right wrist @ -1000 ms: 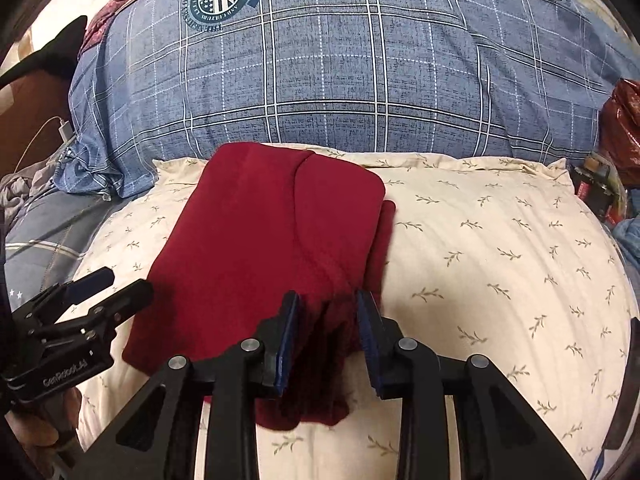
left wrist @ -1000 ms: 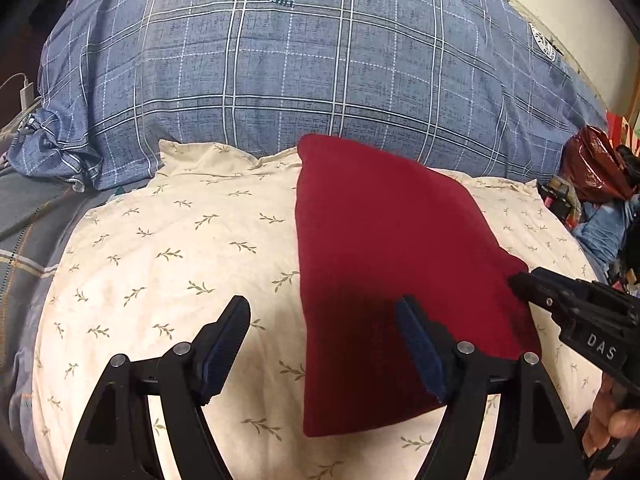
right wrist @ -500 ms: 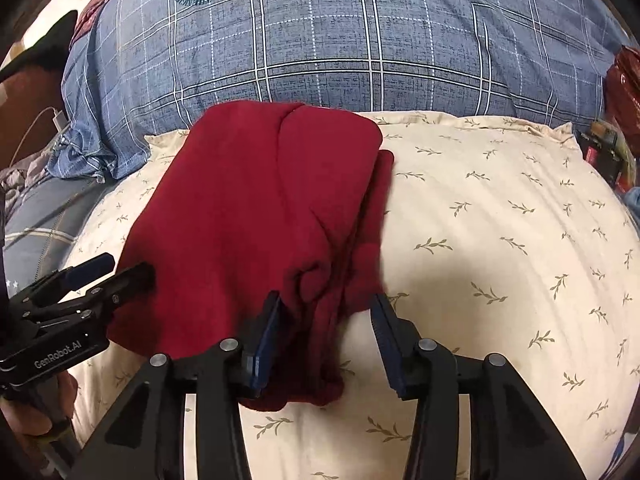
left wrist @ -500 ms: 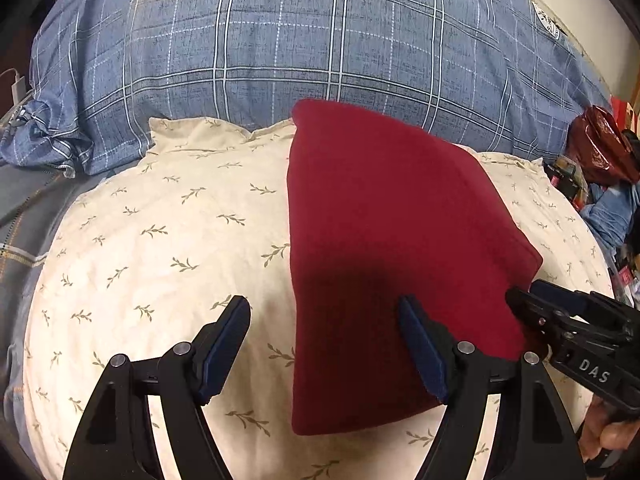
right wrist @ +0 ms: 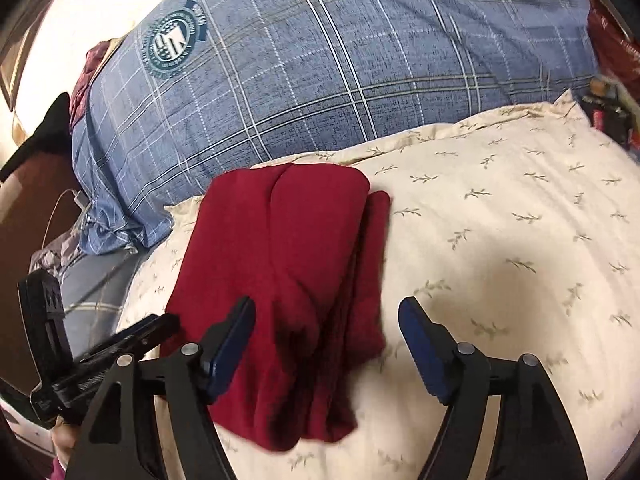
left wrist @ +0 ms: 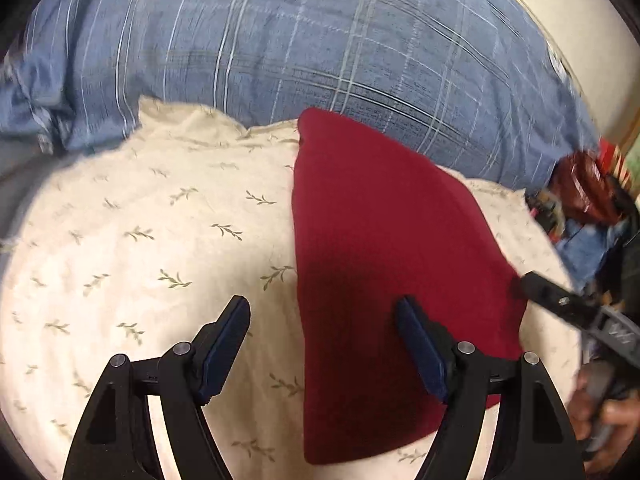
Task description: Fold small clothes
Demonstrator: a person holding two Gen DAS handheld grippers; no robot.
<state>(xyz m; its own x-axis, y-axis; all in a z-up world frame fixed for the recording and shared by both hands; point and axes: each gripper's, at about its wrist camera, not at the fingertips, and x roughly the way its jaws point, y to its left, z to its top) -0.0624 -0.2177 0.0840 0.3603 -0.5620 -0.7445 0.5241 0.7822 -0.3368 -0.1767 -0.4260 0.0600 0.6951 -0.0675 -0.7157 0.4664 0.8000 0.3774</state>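
Your folded dark red knit garment (left wrist: 384,264) lies on the cream pillow with the small green leaf print (left wrist: 160,240), and that pillow serves as the landmark here. The garment covers the middle of the pillow, its far edge close to the pillow's back seam. In the right wrist view the garment (right wrist: 288,264) shows several stacked layers, with a narrow under-layer peeking out along its right side.

Your left tool (left wrist: 323,340) has its fingers spread wide apart and holds nothing; it straddles the garment's left edge, with one blue pad (left wrist: 224,348) over bare pillow and the other over red cloth. Your right tool (right wrist: 328,340) is also spread wide and grips nothing; its left pad (right wrist: 232,344) sits over the garment's near end, its right pad over the pillow (right wrist: 500,240). Whether any pad touches the cloth cannot be told.

Behind the pillow rests a large blue plaid cushion with a round crest (right wrist: 320,72). Off the pillow's right end lies a blurred dark red shiny bag (left wrist: 588,188) among clutter.
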